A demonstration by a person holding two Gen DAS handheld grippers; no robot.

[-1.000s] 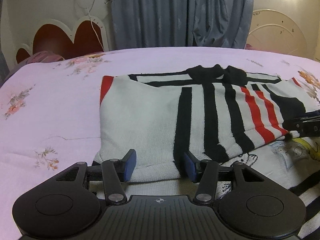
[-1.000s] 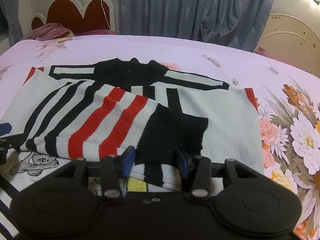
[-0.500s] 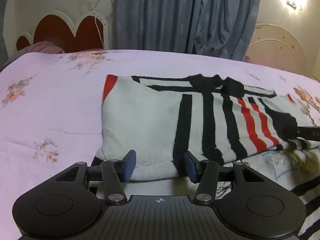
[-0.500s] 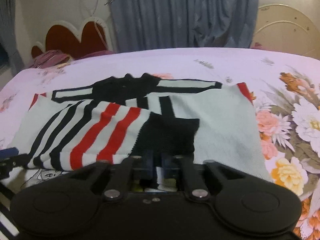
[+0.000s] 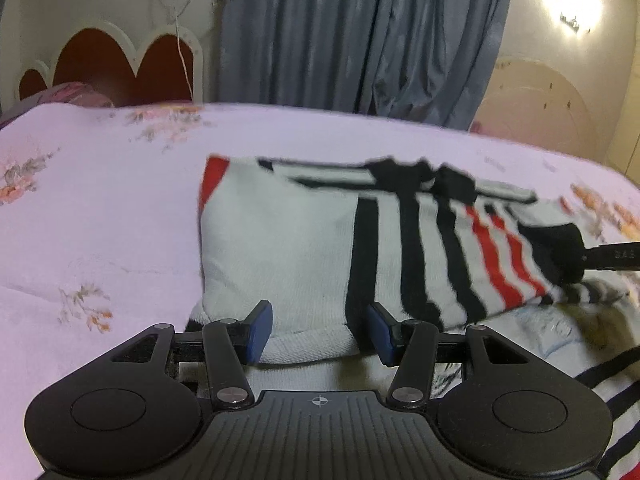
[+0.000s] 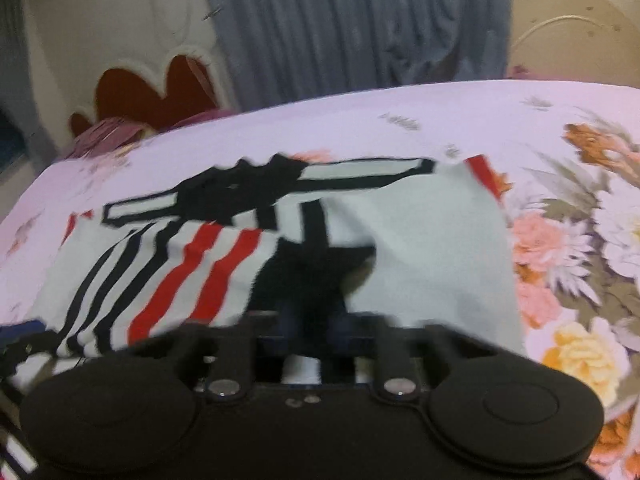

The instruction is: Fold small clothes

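A white knit sweater [image 5: 280, 248] with black and red stripes lies flat on the bed, collar toward the far side. Its striped sleeve [image 6: 192, 272] is folded across the body. My right gripper [image 6: 314, 320] pinches the sleeve's black cuff [image 6: 312, 276]; the jaws are just starting to open, with the cuff still between the pads. From the left wrist view that gripper's finger [image 5: 612, 258] reaches the cuff from the right. My left gripper [image 5: 320, 334] is open, its blue pads [image 5: 260, 330] on either side of the white hem without squeezing it.
A pale garment with a cartoon print [image 5: 552, 332] lies under the sweater's near edge. The bed has a pink floral sheet [image 6: 572, 272]. Behind it are a red and white headboard [image 5: 120, 68] and grey curtains [image 5: 360, 32].
My right gripper closed onto the black cuff and shifted sideways with it, rolling a little. The cuff end of the sleeve now sits raised. My left gripper stayed open at the hem.
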